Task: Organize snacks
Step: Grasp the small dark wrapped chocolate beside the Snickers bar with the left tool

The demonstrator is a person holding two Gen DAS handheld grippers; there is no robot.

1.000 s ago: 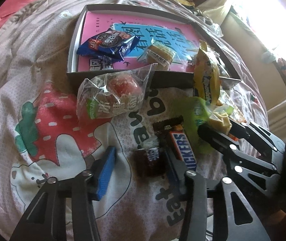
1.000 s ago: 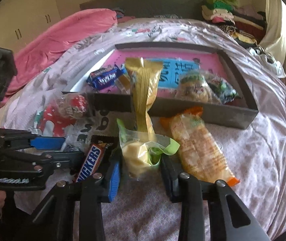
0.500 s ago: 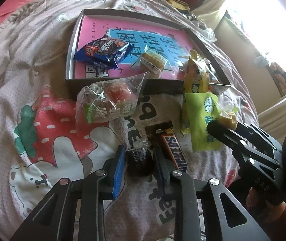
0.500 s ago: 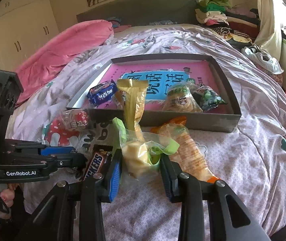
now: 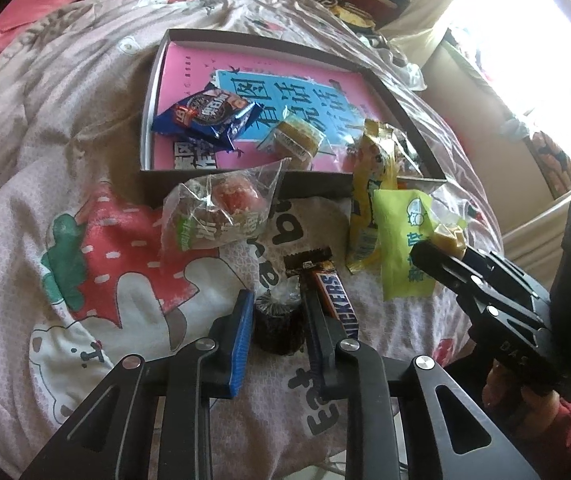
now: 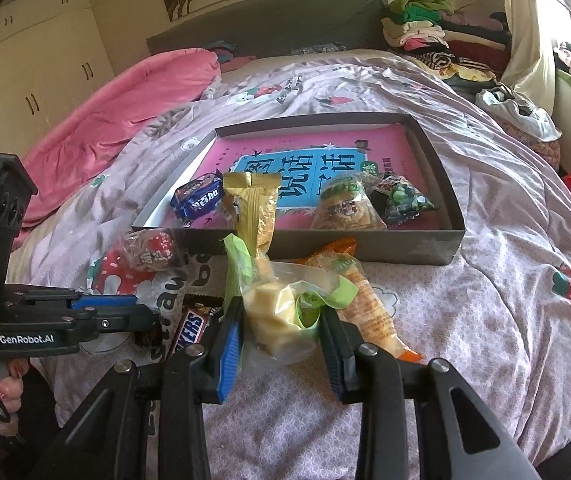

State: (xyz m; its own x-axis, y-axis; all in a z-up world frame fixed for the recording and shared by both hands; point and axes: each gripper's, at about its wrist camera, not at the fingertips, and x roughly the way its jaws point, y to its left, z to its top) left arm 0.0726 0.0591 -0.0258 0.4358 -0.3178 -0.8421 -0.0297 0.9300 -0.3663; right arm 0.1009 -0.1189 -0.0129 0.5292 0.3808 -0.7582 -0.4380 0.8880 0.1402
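While both grippers sit low over the quilt (image 6: 485,320), neither load looks fully secured. The left gripper (image 5: 279,320) has its jaws drawn in on either side of a small dark wrapped sweet (image 5: 277,326); the pads appear to touch the wrapper, but whether they bear on it firmly cannot be told. The right gripper (image 6: 281,336) has its jaws around a clear bag of pale yellow pieces (image 6: 273,316) with a green flap, and the pads stand beside the film without visibly squeezing it, so a grasp there cannot be confirmed either.

Risks, as judged:
- The chocolate bar (image 5: 335,300) lies touching the left gripper's right finger; a lift may drag or flip it.
- Loose film on the clear bag may slip through the pads, or the pads may catch only the flap.
- The yellow packet (image 6: 255,212) leans on the grey box (image 6: 437,248) wall just behind the bag and may topple if nudged.
- The orange-tipped packet (image 6: 369,312) lies against the right gripper's right finger and may be carried along.
- The soft quilt gives no firm backing for a pinch.

Inside the box already: a blue biscuit pack (image 6: 197,202), a small cake (image 5: 295,142), a round cracker bag (image 6: 343,206) and a dark green pouch (image 6: 403,200). A red sweet in a clear bag (image 5: 221,210) rests outside the front wall.

Limits of view: the sweet's underside, the left gripper's right pad and the box's near inner corner are hidden.
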